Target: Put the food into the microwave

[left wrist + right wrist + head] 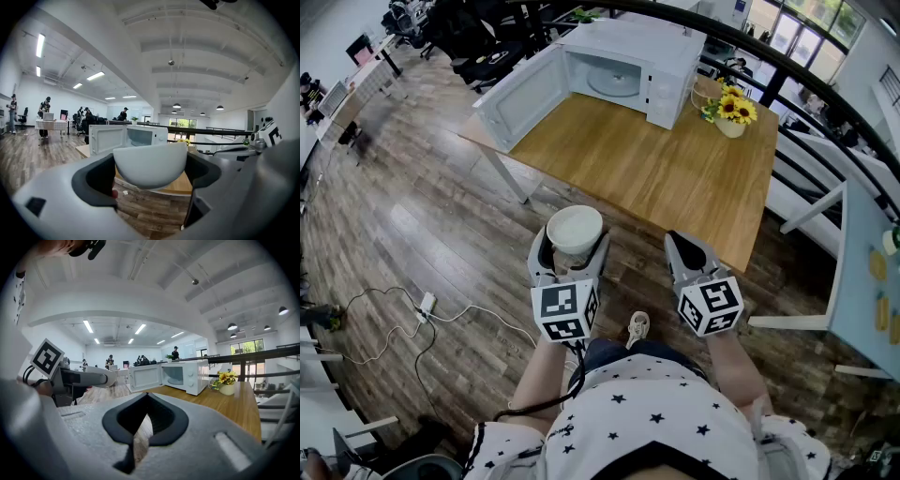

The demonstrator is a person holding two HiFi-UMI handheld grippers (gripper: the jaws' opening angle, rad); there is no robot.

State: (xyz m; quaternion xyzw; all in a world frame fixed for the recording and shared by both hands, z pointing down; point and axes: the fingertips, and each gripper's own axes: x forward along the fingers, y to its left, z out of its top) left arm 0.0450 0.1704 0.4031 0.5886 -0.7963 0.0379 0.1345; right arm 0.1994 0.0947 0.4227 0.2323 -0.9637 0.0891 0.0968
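A white bowl (575, 225) sits between the jaws of my left gripper (573, 247), which is shut on its sides; what is inside the bowl does not show. In the left gripper view the bowl (150, 164) fills the gap between the dark pads. My right gripper (682, 242) hangs beside it, shut with nothing in it; its pads meet at the tips (146, 395). Both are held over the floor, short of the table's near edge. The white microwave (623, 66) stands at the table's far end with its door (517, 97) swung open to the left and its glass turntable (612, 82) bare.
The wooden table (656, 169) stretches ahead of me. A pot of sunflowers (730, 111) stands to the right of the microwave. A black railing (787, 66) runs behind the table. A white cable (422, 309) lies on the floor to my left. People and desks are far off.
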